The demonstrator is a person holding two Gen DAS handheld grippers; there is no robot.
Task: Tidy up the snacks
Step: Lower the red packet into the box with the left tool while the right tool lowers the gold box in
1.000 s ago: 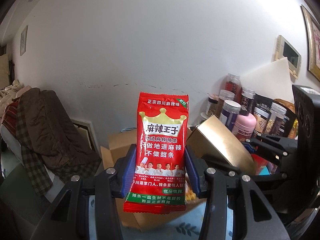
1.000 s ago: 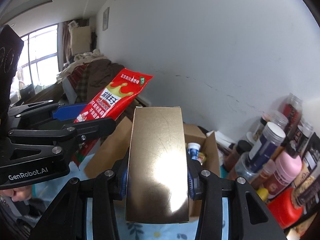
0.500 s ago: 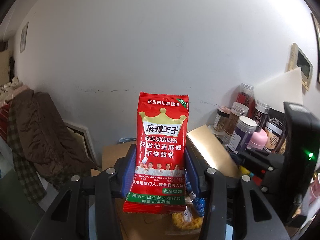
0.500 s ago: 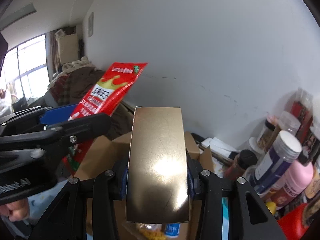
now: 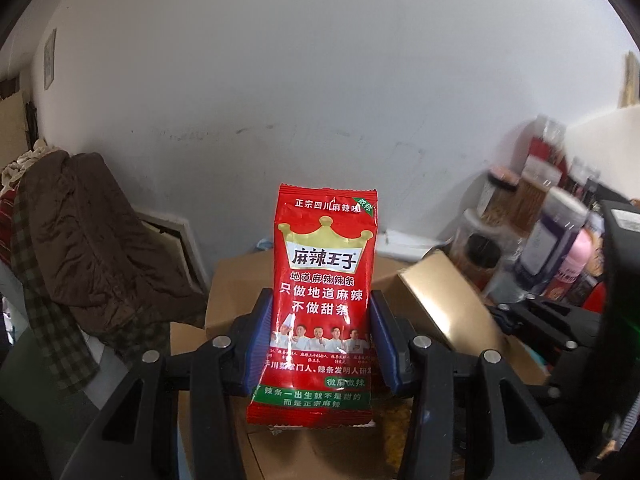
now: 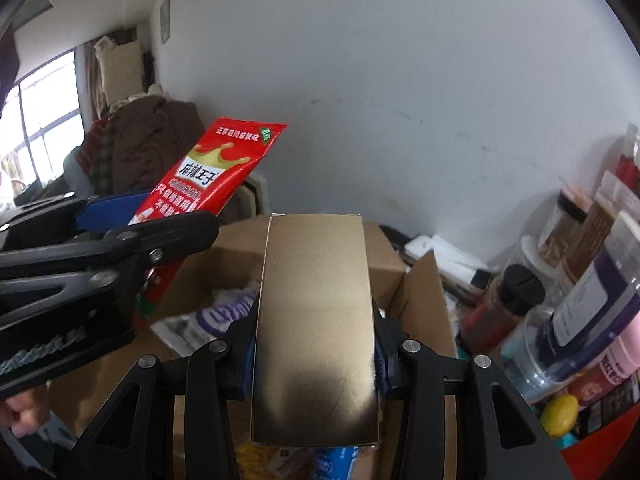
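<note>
Item: two snacks in hand above an open cardboard box.

My left gripper has its fingers closed on a red snack packet, held upright; my right gripper has its fingers closed on a gold box. Both sit over the box, which holds a few packets. Jars and bottles crowd the right side; a brown coat is heaped far left by the white wall.

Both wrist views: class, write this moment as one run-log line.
left gripper: shut on red spicy-strip packet | right gripper: shut on gold box | both above open cardboard box | stage: not yet released
</note>
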